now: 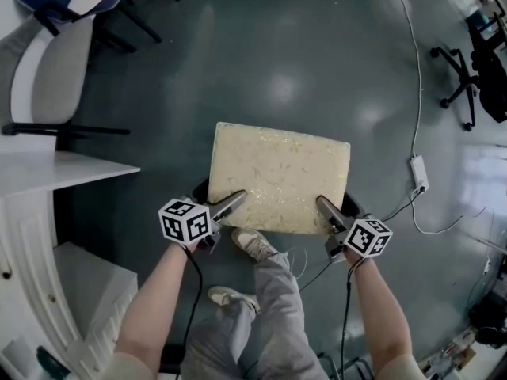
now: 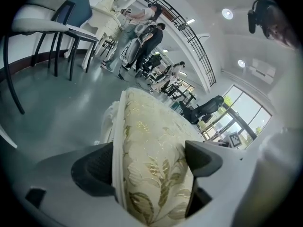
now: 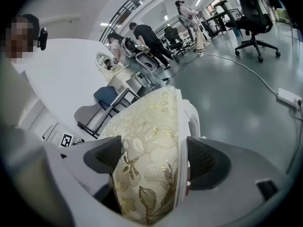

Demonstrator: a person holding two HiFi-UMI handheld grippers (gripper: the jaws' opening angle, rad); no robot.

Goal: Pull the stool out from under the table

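Observation:
The stool (image 1: 279, 176) has a cream cushion with a gold leaf pattern and stands on the grey floor in front of me. My left gripper (image 1: 230, 204) is shut on the near left edge of its seat (image 2: 151, 164). My right gripper (image 1: 329, 210) is shut on the near right edge of the seat (image 3: 149, 167). Both gripper views show the padded edge pinched between the dark pads. The white table (image 1: 47, 172) lies to the left, apart from the stool.
A grey office chair (image 1: 47, 77) stands at the upper left, and a black one (image 1: 475, 70) at the upper right. A white power strip and cable (image 1: 418, 172) lie on the floor right of the stool. My legs and shoes (image 1: 253, 244) are just behind the stool.

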